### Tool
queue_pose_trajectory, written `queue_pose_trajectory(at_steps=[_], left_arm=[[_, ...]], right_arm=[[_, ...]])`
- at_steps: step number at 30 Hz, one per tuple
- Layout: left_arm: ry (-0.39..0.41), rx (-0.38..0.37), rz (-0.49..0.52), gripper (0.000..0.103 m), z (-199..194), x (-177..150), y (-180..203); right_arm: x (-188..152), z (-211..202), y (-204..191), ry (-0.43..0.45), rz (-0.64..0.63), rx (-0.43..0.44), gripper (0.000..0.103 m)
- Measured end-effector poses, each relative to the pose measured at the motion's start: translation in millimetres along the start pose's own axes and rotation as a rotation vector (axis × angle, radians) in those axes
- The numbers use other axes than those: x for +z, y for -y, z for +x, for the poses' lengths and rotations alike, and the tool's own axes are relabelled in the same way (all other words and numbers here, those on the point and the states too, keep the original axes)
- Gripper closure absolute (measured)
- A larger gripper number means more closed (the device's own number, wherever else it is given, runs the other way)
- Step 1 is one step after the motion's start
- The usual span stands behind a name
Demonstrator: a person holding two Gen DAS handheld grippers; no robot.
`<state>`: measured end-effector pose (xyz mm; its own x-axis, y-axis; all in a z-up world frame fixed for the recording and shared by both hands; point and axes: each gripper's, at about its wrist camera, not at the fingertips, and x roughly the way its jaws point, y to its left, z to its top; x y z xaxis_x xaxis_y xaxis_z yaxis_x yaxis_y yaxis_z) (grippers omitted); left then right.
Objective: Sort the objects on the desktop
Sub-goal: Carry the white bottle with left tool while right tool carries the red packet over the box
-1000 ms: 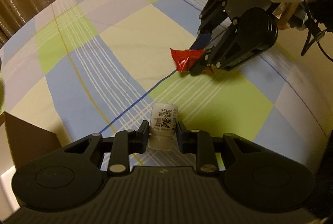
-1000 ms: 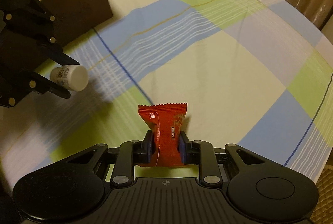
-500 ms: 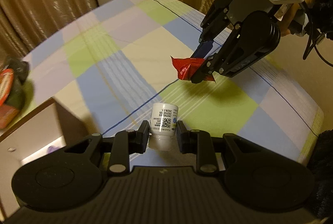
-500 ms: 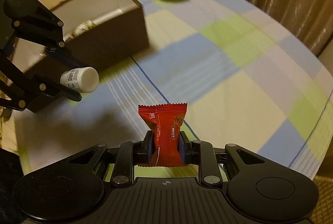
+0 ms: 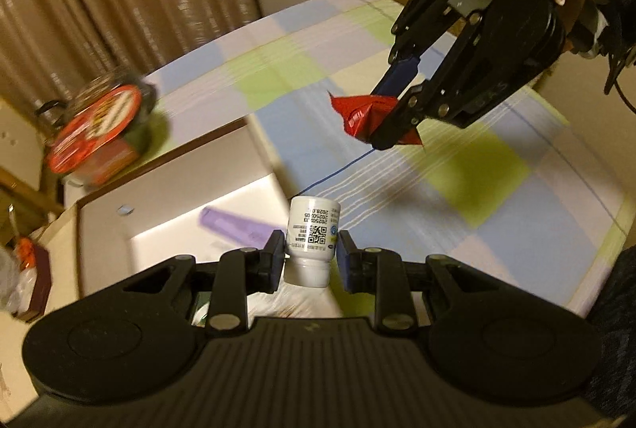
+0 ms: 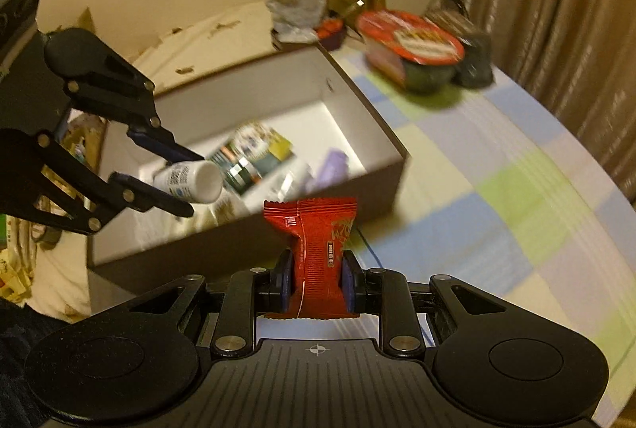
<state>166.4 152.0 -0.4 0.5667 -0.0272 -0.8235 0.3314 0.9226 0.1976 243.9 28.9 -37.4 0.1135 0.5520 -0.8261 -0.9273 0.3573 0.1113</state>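
1. the white bottle (image 5: 313,234), pinched by the left tool (image 5: 311,256), hangs above the open box (image 6: 373,118).
2. the red candy wrapper (image 6: 314,261) is pinched by the right tool (image 6: 317,283) over the checked table (image 6: 497,197).
3. the box holds a purple item (image 6: 332,165) and blurred packets (image 6: 254,153); the bottle's label shows a qr code.

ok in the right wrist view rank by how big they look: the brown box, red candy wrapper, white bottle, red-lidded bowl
Brown box
Red-lidded bowl
Red candy wrapper, close to the bowl and nearest the camera, so unsure
White bottle
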Motion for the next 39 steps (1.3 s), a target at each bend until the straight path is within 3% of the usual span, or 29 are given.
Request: queue_pose_trajectory(at_steps=[8, 16, 39], left_arm=[[-0.020, 0.070, -0.047, 0.080, -21, -41, -45], [-0.040, 0.100, -0.063, 0.080, -18, -57, -82], [-0.070, 0.106, -0.048, 0.080, 39, -49, -140]], right_arm=[[46, 29, -30, 0.022, -0.039, 0.033, 0.079], [81, 59, -43, 0.015, -0.020, 0.046, 0.079], [102, 111, -5, -0.038, 0.074, 0.015, 0.079]])
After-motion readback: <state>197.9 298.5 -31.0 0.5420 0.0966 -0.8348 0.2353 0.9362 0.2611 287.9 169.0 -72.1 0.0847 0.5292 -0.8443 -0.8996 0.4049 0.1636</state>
